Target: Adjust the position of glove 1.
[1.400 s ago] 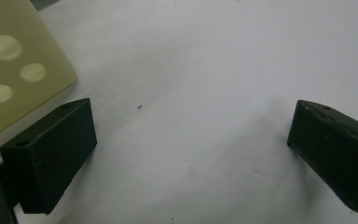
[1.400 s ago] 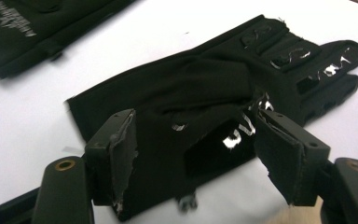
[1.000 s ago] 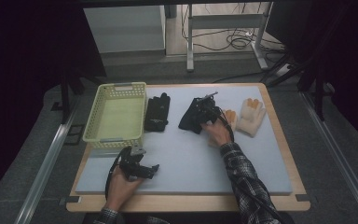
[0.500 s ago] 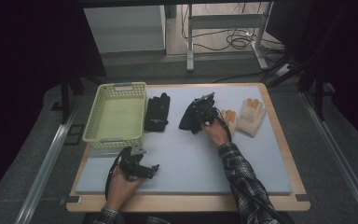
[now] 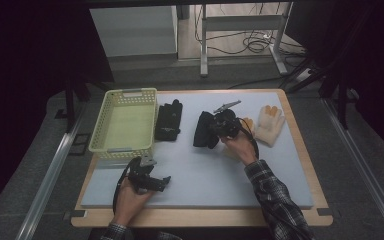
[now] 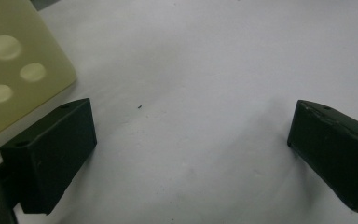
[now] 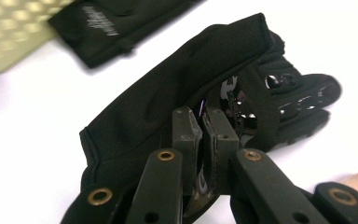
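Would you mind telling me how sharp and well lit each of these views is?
High view: dim, room edges nearly black, the table evenly lit. Left gripper view: bright, the basket corner soft and out of focus. Right gripper view: the held black glove is sharp, with glare on its shiny print; the basket behind it is blurred.

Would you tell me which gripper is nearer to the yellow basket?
Left. The left gripper rests on the mat just below the yellow basket, by its near corner. The right gripper is farther off, beyond a flat black glove.
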A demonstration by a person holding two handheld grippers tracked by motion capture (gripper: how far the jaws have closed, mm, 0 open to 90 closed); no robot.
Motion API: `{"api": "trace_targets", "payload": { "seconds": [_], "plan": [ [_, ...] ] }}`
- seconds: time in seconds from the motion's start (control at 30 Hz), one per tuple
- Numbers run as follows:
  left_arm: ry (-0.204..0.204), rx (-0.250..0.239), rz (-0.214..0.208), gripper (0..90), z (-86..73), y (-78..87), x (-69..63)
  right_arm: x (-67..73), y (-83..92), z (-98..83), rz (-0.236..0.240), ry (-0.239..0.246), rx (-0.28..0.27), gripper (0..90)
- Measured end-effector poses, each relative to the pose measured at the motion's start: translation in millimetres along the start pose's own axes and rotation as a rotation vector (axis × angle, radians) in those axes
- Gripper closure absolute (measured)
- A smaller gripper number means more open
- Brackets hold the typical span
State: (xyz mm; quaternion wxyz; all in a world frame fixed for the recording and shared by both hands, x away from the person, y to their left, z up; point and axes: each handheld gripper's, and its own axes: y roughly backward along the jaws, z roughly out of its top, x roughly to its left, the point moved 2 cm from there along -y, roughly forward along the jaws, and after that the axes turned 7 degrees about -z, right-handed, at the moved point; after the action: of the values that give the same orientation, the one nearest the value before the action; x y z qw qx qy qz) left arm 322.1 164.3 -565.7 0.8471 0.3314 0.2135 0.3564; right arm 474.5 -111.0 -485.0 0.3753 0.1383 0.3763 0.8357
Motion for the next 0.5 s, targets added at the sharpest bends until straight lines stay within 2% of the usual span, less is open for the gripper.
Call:
{"api": "trace_targets", "payload": {
  "seconds": [0.17,0.3,0.33,0.4,0.5],
  "plan": [
    [0.002,-0.003,-0.001,1.1,0.0,-0.2,-0.1,20.2,22.5,-11.5,0.041,0.042,-0.01,83.1],
    [0.006,-0.009,0.0,1.1,0.1,-0.6,-0.4,37.5,38.9,-27.9,0.07,0.069,-0.004,83.0],
    [0.006,-0.009,0.0,1.1,0.1,-0.6,-0.4,45.0,45.3,-37.2,0.085,0.077,0.003,83.0],
    [0.011,-0.014,0.002,1.1,0.1,-0.9,-0.8,47.6,47.5,-40.8,0.09,0.082,0.004,82.9],
    [0.013,-0.016,0.001,1.1,0.2,-1.1,-0.9,57.0,56.0,-55.4,0.108,0.085,0.011,82.9]
  ]
}}
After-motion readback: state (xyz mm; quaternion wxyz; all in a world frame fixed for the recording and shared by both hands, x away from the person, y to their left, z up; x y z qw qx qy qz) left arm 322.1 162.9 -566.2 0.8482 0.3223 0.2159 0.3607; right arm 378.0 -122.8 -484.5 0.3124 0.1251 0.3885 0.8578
